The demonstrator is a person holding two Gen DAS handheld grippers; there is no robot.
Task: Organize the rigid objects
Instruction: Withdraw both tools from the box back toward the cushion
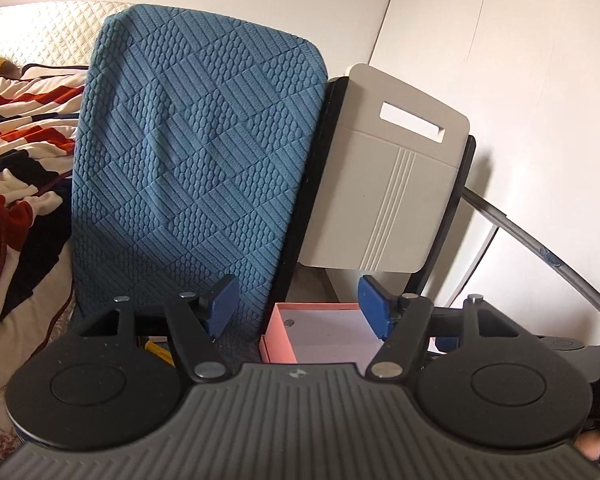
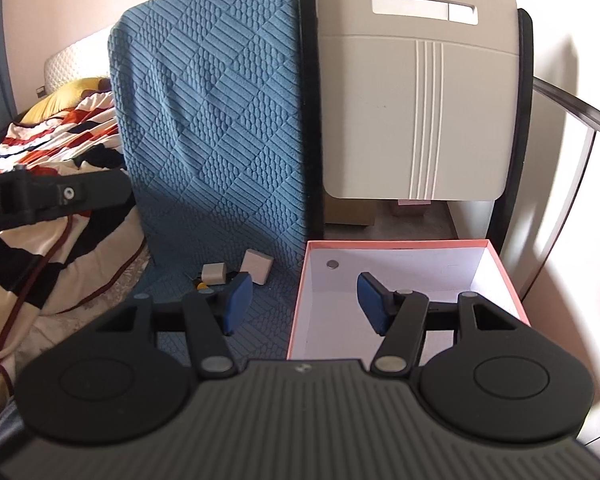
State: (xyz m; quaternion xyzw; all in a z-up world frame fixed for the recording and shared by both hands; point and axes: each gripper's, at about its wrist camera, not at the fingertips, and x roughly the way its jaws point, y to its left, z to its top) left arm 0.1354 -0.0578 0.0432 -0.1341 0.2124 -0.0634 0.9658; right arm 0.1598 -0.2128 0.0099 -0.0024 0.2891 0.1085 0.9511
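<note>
A pink box (image 2: pixel 296 320) with a white inside stands open on the right of a blue-covered chair seat (image 2: pixel 260 320). A small round metal disc (image 2: pixel 332 264) sits on its back wall. On the seat to the left of the box lie two small pale blocks (image 2: pixel 214 273) (image 2: pixel 258 266) and a yellow and black item (image 2: pixel 200 285), partly hidden by a finger. My right gripper (image 2: pixel 305 304) hovers open over the box's left wall, nothing between its blue pads. My left gripper (image 1: pixel 299 308) is open too and empty, above the pink box (image 1: pixel 278 320) and in front of the chair back.
The blue textured chair back (image 1: pixel 196 152) rises behind the seat. A second chair with a grey back panel (image 2: pixel 415 92) stands behind the box. A bed with a striped blanket (image 1: pixel 16 128) lies to the left. A white wall (image 1: pixel 539 80) and a metal rail (image 1: pixel 539 248) are on the right.
</note>
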